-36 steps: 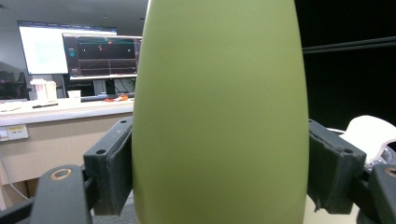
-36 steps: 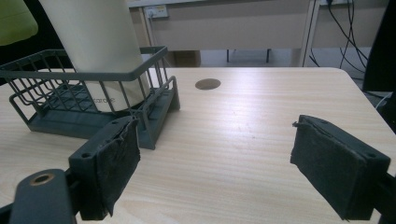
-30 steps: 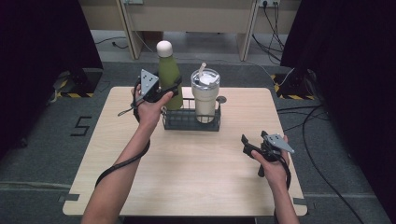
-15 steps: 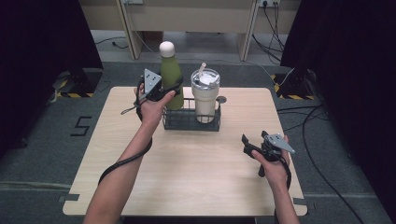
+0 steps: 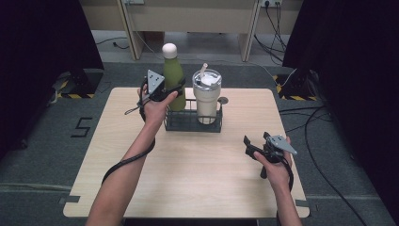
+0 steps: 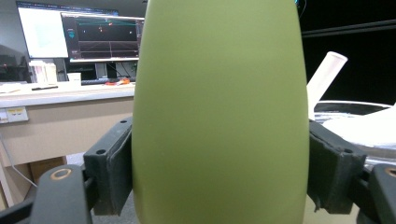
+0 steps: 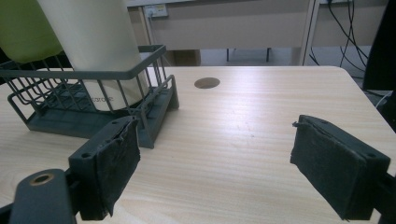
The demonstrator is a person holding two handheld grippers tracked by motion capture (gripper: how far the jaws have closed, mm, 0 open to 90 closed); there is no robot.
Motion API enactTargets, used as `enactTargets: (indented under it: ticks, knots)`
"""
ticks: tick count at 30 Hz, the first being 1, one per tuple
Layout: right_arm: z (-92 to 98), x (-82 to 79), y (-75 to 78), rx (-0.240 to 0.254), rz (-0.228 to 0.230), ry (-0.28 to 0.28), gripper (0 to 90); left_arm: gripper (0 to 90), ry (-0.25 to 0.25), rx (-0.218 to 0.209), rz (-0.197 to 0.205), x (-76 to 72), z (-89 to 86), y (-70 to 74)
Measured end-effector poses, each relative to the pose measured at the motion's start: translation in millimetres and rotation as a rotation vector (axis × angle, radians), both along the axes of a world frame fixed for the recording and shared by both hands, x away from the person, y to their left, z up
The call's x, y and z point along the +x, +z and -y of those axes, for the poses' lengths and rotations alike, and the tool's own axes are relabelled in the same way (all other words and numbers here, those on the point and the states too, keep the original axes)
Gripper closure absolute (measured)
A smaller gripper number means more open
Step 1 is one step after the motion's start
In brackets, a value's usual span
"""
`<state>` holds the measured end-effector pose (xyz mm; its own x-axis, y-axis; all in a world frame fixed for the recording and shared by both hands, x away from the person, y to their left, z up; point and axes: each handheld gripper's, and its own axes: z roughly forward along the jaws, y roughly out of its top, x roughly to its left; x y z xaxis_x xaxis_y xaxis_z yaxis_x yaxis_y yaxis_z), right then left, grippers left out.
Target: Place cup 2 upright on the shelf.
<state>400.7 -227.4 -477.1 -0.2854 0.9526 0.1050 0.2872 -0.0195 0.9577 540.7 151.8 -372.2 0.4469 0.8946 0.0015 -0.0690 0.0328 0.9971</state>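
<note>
Your left hand-held gripper (image 5: 173, 89) is clamped on the green bottle (image 5: 173, 75), with a pad pressed against each side of its body. In the left gripper view the bottle (image 6: 217, 112) stands between the two jaws, both pads (image 6: 116, 170) flat against its smooth green wall. The bottle stands upright at the far left of the counter (image 5: 188, 174), at the left end of the dark wire basket (image 5: 190, 123); whether its base rests in the basket or hangs just above it, you cannot tell, because your hand hides it. Its pale rounded cap (image 5: 169, 49) is on.

Just right of the bottle, a cream tumbler (image 5: 207, 96) with a clear lid and a straw (image 5: 203, 71) stands upright inside the basket. In the right gripper view the tumbler (image 7: 95, 42) sits in the basket (image 7: 93, 100), whose near corner is close to that gripper's left jaw.

Your right hand-held gripper (image 5: 250, 145) sits at the near right of the counter, well apart from the basket, its jaws spread wide and holding nothing. The right gripper view shows bare wood between its two pads (image 7: 116, 161). A small round dark disc (image 7: 207, 82) lies in the counter's surface beyond the basket, toward the far edge.
</note>
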Motion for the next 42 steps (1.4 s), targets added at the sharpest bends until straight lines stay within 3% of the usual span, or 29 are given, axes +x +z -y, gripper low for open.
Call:
enactTargets:
  ticks: [21, 42]
  knots:
    - [-1.4, 0.3, -1.0, -0.004, -0.003, 0.004, 15.1, 21.4, 0.008, 0.000, -0.041, 9.3, 2.0, -13.8]
    - [-1.1, 0.4, -1.8, 0.000, -0.007, 0.003, 15.1, 21.3, 0.015, 0.027, -0.091, 12.7, 3.1, -34.0]
